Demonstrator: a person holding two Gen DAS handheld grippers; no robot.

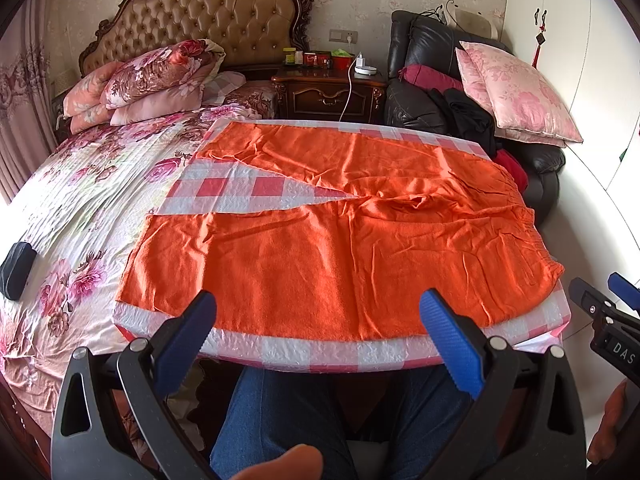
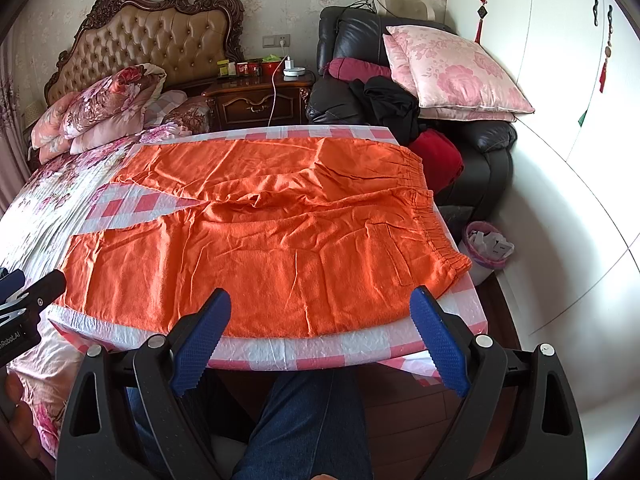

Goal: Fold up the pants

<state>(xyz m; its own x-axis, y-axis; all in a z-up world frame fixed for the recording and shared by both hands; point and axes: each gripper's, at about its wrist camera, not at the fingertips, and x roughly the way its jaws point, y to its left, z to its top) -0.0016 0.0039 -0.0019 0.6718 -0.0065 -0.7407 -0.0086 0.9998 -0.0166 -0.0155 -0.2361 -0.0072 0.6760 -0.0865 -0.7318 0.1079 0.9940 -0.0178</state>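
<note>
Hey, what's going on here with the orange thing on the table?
A seated person holds a gripper in each hand over a pair of orange pants spread flat on a table with a pink checked cloth, beside a bed. The legs point left, the elastic waistband right. The left gripper and right gripper are both open near the pants' near edge, holding nothing. No fold has been made yet.

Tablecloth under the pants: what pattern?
Pink-and-white check tablecloth, clearest in the left wrist view, between the legs of the orange pants.
</note>
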